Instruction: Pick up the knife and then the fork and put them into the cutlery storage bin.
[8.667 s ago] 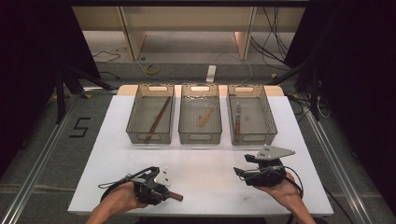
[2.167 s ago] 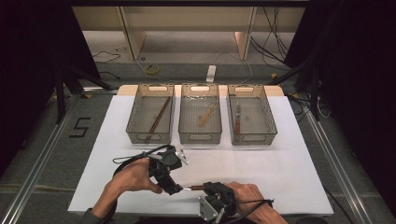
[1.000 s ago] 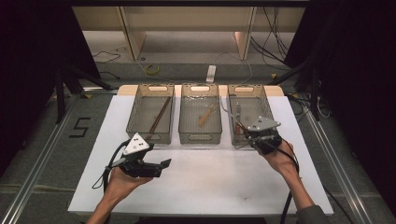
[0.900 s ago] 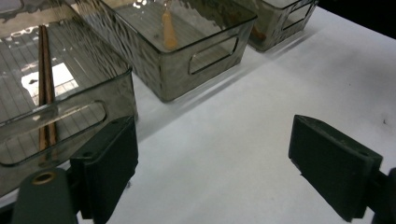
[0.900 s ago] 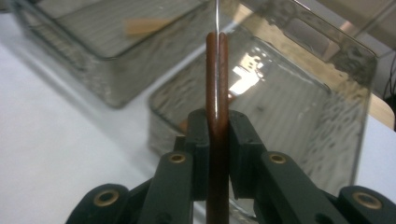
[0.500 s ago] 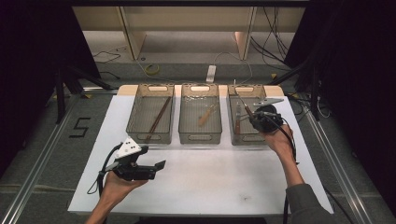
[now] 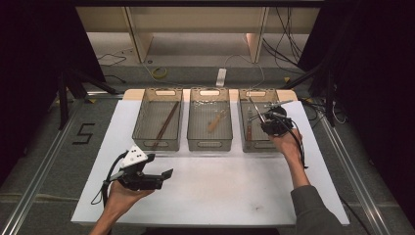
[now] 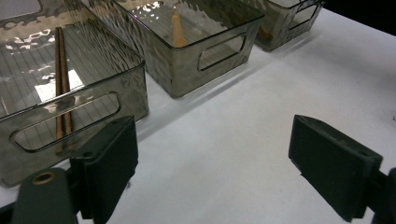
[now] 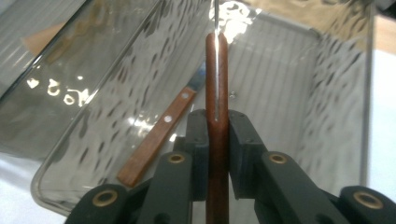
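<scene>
My right gripper [image 7: 268, 122] hangs over the right-hand clear bin [image 7: 259, 146], shut on a wooden-handled knife [image 7: 256, 109]. In the right gripper view the brown handle [image 9: 217, 93] is pinched between the two black jaws and points into the bin [image 9: 336, 93]. A second wooden-handled knife [image 9: 154, 142] lies flat on that bin's floor. My left gripper [image 7: 165, 175] hovers over the white table [image 7: 220, 191] at the front left. It is open with nothing between its jaws [image 8: 212, 158].
Three clear bins stand in a row at the back of the table. The left bin [image 7: 157, 143] holds brown chopsticks [image 8: 60, 84]. A pale wooden utensil [image 7: 216, 120] lies in the middle bin [image 7: 209, 145]. Dark floor and cables surround the table.
Earlier the knife passed from my left gripper to my right near the front edge. Over the last second the right hand carried it farther back over the right bin; the left stayed put.
</scene>
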